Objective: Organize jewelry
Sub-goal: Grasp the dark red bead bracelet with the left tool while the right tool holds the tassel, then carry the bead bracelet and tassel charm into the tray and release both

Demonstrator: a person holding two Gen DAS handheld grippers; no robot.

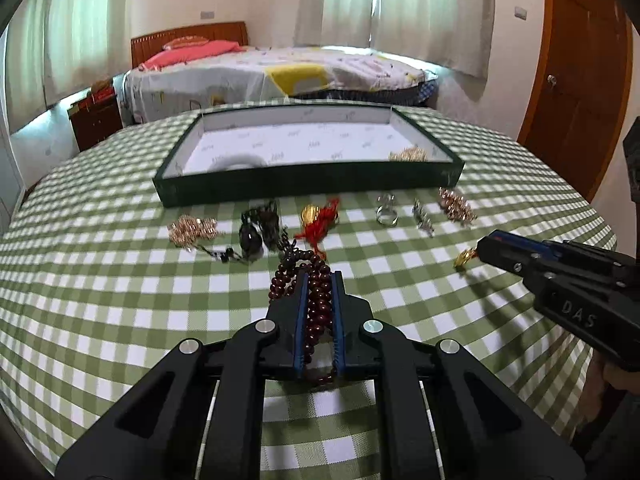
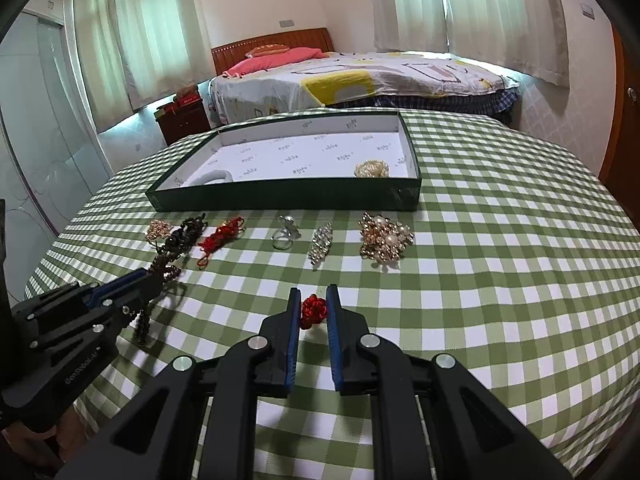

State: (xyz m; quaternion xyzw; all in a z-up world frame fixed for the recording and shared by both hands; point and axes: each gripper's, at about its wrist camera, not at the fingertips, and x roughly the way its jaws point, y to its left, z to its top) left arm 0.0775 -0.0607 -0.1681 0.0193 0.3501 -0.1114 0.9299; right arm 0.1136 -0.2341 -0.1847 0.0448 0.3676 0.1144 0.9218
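Note:
My left gripper [image 1: 319, 276] is shut on a dark red bead bracelet [image 1: 316, 300], whose loops hang down to the checked cloth; it also shows in the right wrist view [image 2: 158, 270]. My right gripper [image 2: 313, 294] is shut on a small piece with a red knot [image 2: 314, 309] and a gold pendant [image 1: 464, 258]. A green tray [image 1: 312, 184] with a white lining stands beyond, holding a white bangle [image 1: 240, 160] and a gold piece [image 2: 372, 169].
On the cloth before the tray lie a gold bracelet [image 1: 192, 230], a black beaded piece [image 1: 256, 228], a red cord with a gold charm [image 1: 318, 220], a silver ring [image 2: 285, 232], a crystal clip [image 2: 320, 246] and a pearl brooch [image 2: 385, 241]. A bed [image 2: 360, 76] stands behind.

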